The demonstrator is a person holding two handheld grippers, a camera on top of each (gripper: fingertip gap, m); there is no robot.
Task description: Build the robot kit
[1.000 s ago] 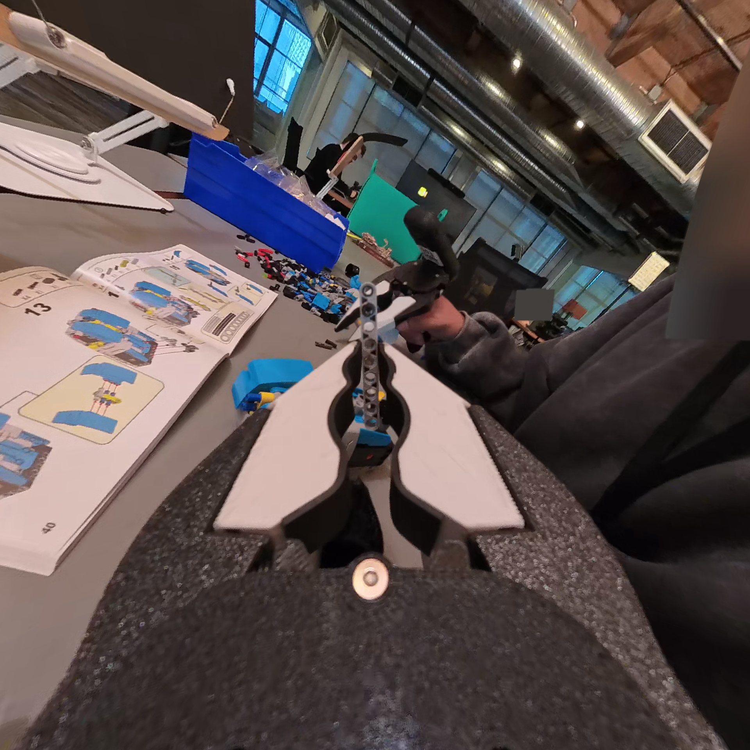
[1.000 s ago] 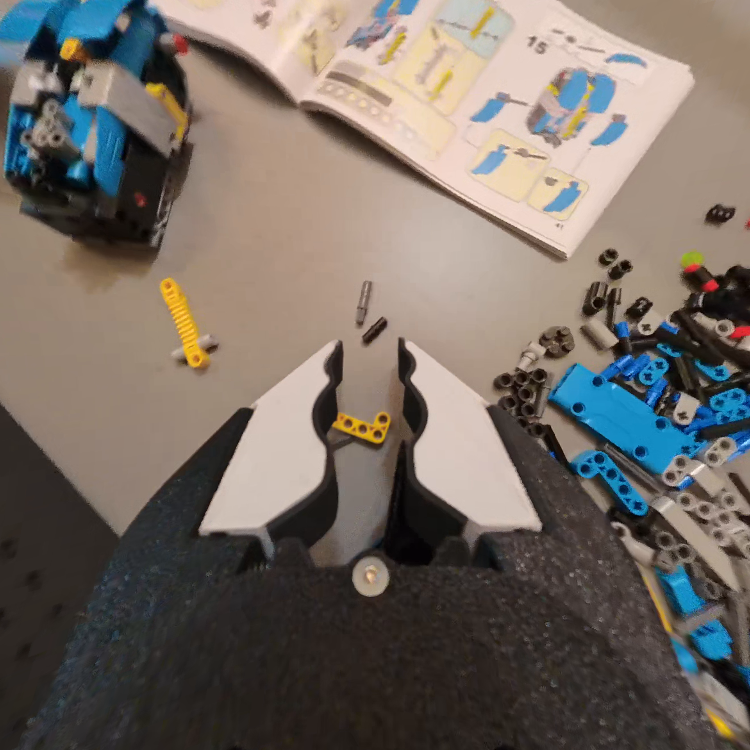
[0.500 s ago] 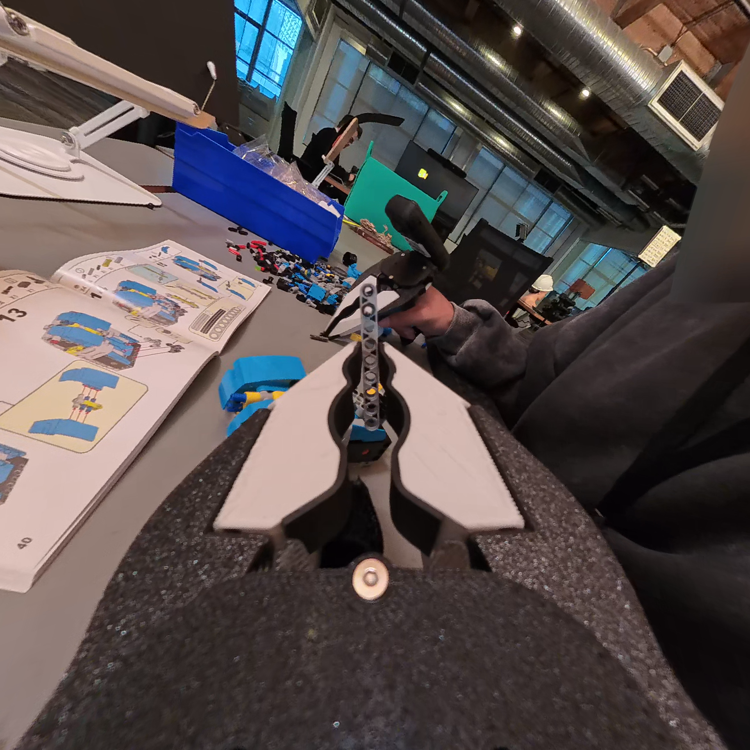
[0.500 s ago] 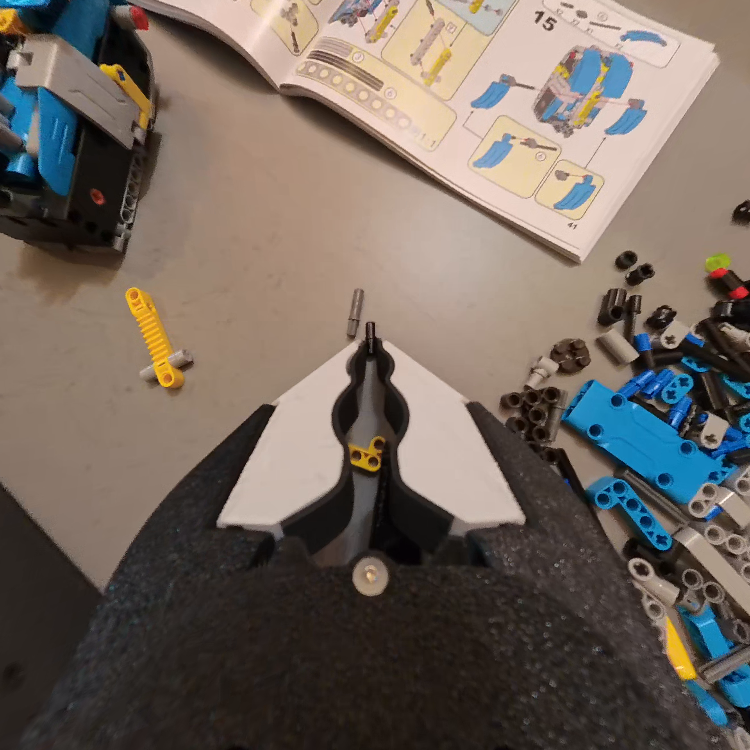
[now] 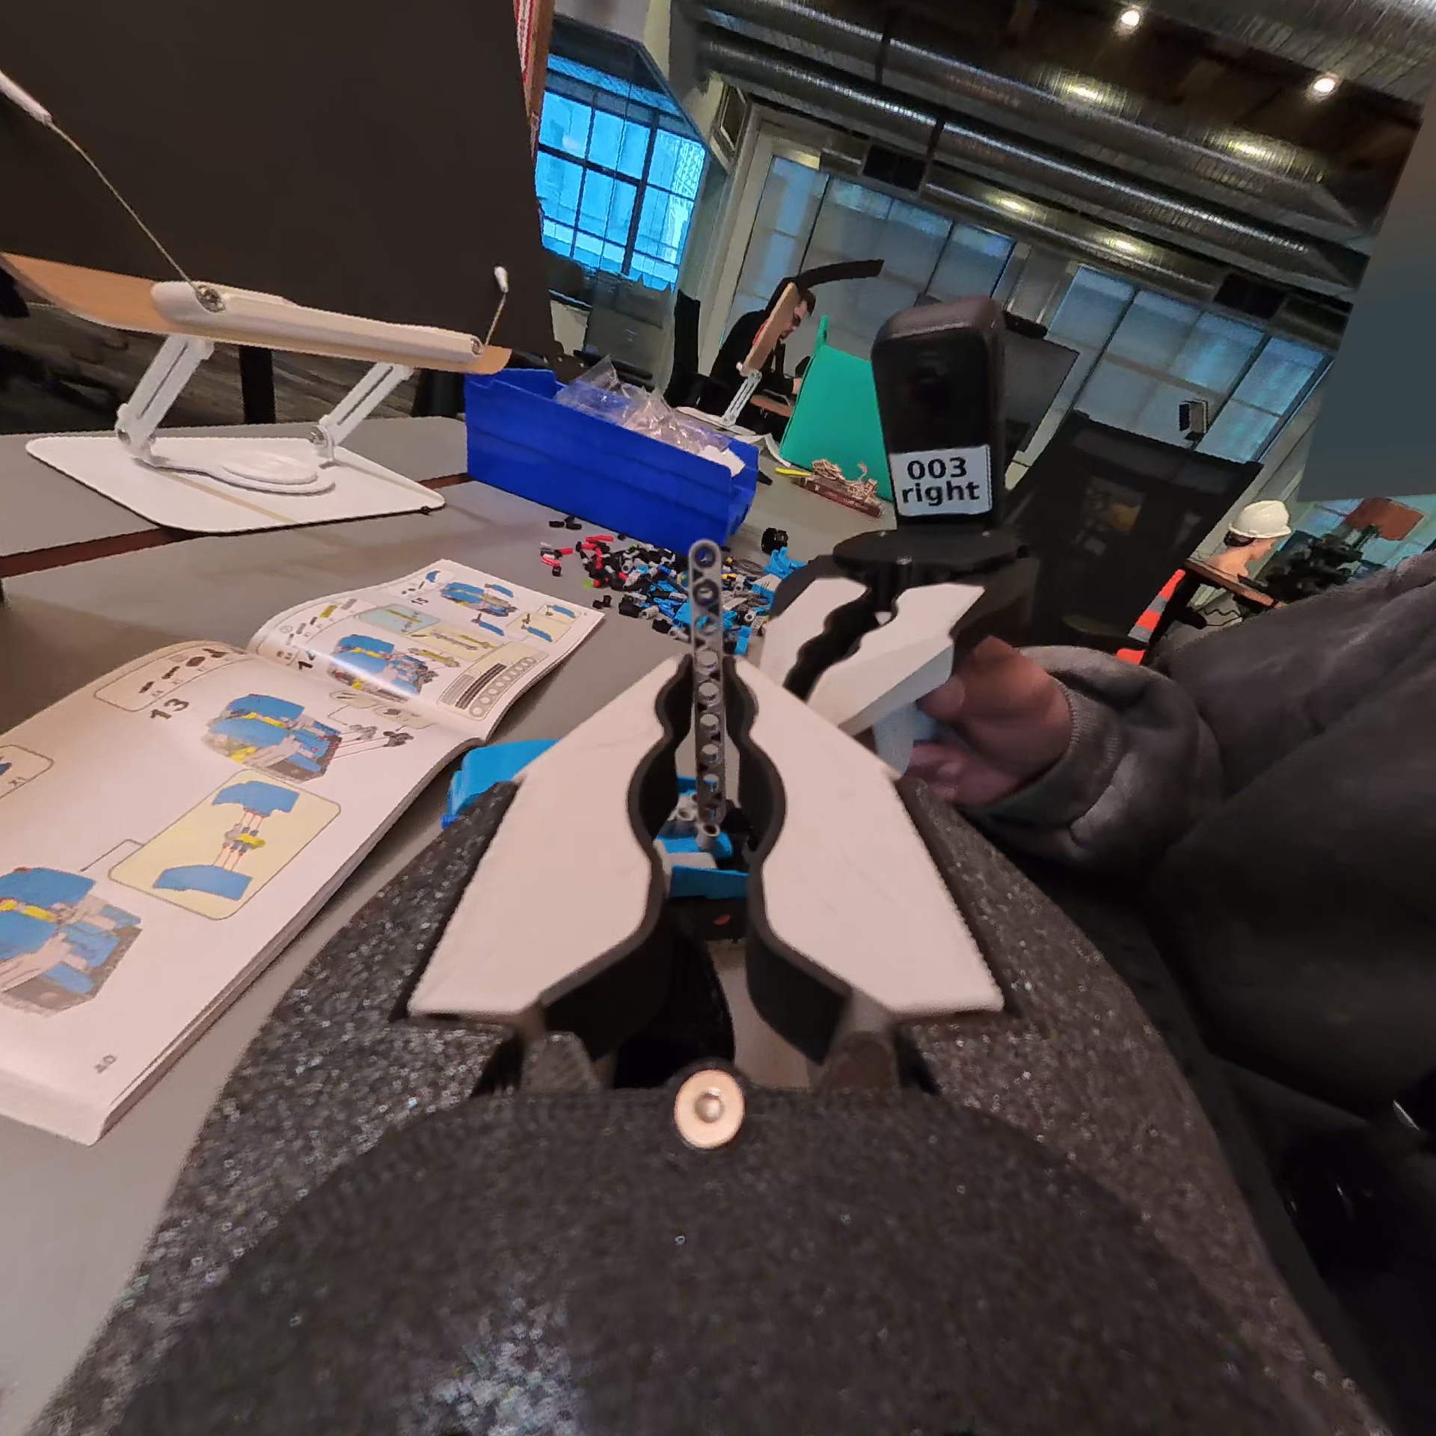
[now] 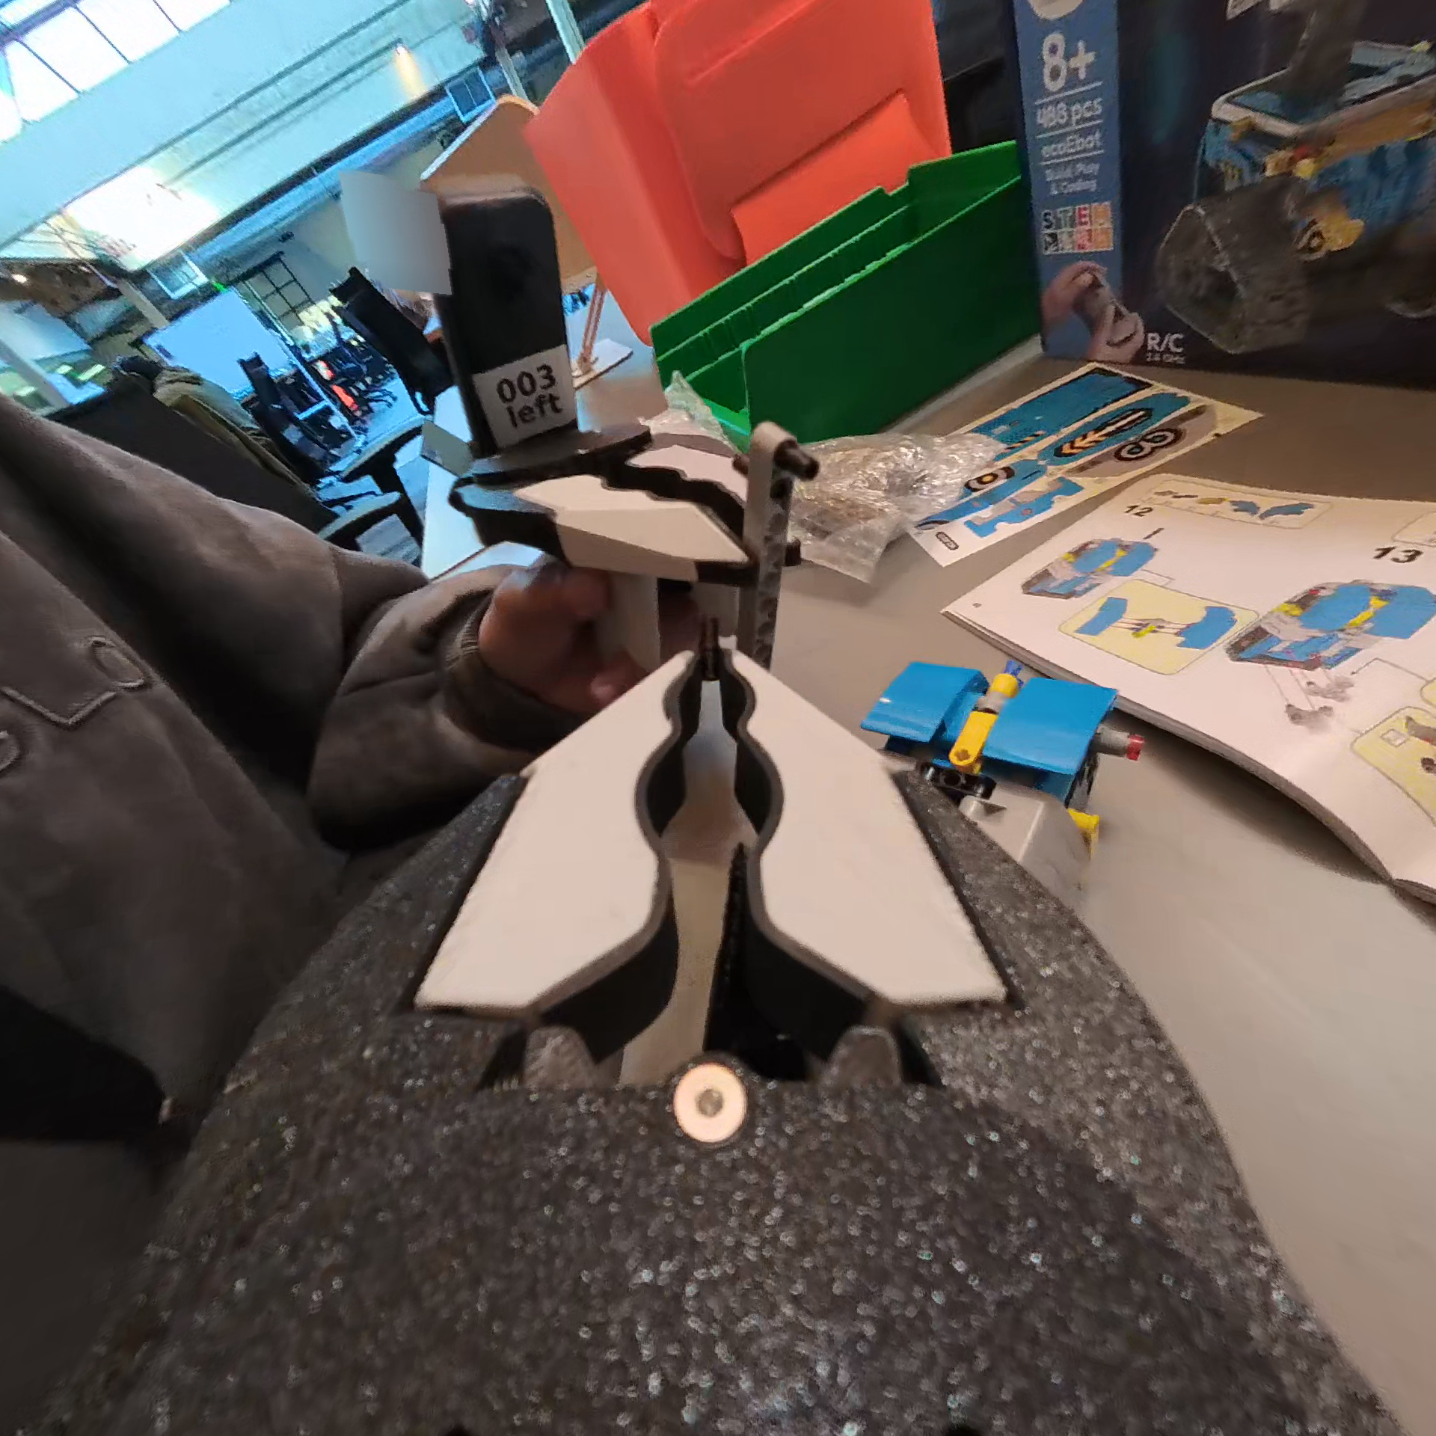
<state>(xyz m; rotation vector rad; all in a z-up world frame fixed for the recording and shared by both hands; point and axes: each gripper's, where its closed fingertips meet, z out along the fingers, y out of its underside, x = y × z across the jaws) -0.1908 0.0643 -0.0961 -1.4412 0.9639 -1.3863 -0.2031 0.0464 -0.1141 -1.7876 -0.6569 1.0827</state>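
My left gripper [image 5: 709,664] is shut on a long grey beam [image 5: 707,699] with a row of holes, holding it upright above the table. In the right wrist view the beam [image 6: 769,544] has a black pin [image 6: 800,465] sticking out near its top, gripped by the left gripper [image 6: 746,536]. My right gripper [image 6: 709,660] is shut on a small black pin [image 6: 709,641] whose tip sits just below and beside the beam. In the left wrist view the right gripper [image 5: 800,688] is close to the right of the beam. A blue partly built model [image 6: 1002,723] stands on the table below.
An open instruction booklet [image 5: 233,761] lies to the left, also in the right wrist view [image 6: 1243,637]. A pile of loose parts [image 5: 645,583] and a blue bin [image 5: 606,466] are behind. A green bin [image 6: 839,334], a kit box [image 6: 1243,179] and a white stand [image 5: 233,466] stand farther back. Both grippers' tips are close together, under 4 cm apart.
My right gripper shut on the black pin on the table, lifted it and swung up next to the left gripper's beam. The left gripper kept the beam and turned slightly.
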